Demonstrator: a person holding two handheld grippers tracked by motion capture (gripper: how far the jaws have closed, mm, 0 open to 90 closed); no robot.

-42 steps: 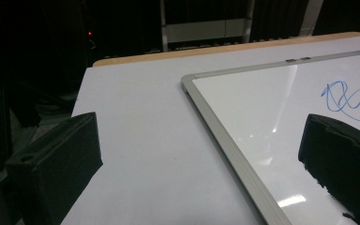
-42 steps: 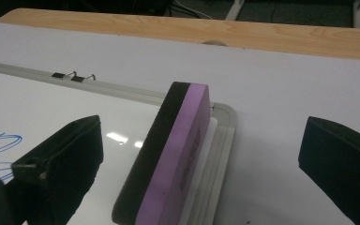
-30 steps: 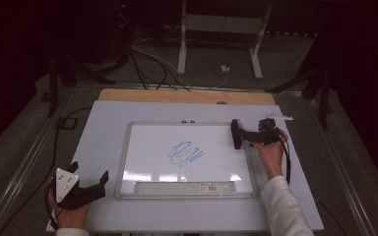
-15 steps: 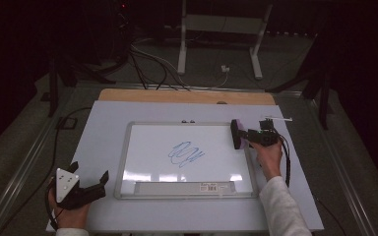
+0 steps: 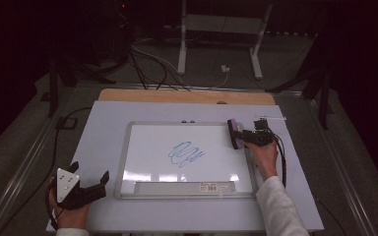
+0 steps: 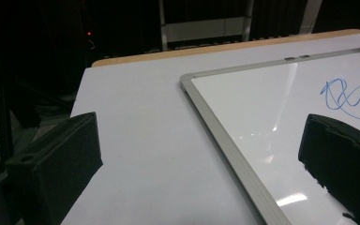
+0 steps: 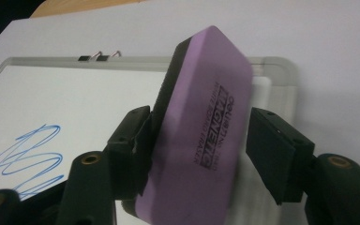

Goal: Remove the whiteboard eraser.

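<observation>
The purple eraser [image 7: 201, 126] sits at the whiteboard's [image 5: 142, 147] right edge, clamped between the 2 jaws of the right claw [image 5: 241, 136], which have just been closing on it. Blue scribble [image 5: 185, 153] marks the board — the left claw [image 5: 91, 184] rests wide on the desk [image 5: 103, 118], empty.

Between the black jaws of the right gripper [image 7: 197, 154] sits the eraser [image 7: 201, 122], its back a soft purple with dark printed lettering and its underside a black strip. Off to the left of those jaws the whiteboard [image 7: 51, 98] gleams glossy white inside a silver-grey frame, carrying a looping blue scribble [image 7: 28, 159] and two small black clips with silver handles [image 7: 98, 57] on its edge. Beyond the black jaws of the left gripper [image 6: 201, 159] spreads the pale lavender-white table cover [image 6: 140, 112], edged with a light wood strip [image 6: 206, 47].
</observation>
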